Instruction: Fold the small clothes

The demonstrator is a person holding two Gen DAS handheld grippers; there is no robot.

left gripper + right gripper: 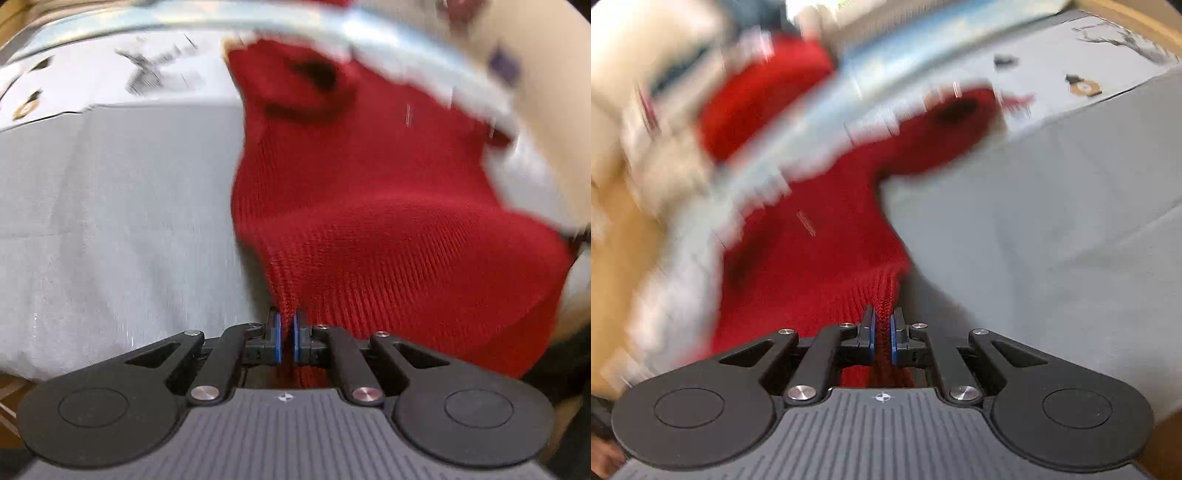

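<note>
Left wrist view has the left gripper (287, 332) pinching the red knit garment (369, 221) above the grey surface (110, 221), right gripper (882, 334) too, so thin bites could slip if pulled unevenly.

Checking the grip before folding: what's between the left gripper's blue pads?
A pinched edge of the red knitted garment sits between the left gripper pads, seen in the left wrist view, over the grey cloth-covered surface.
</note>
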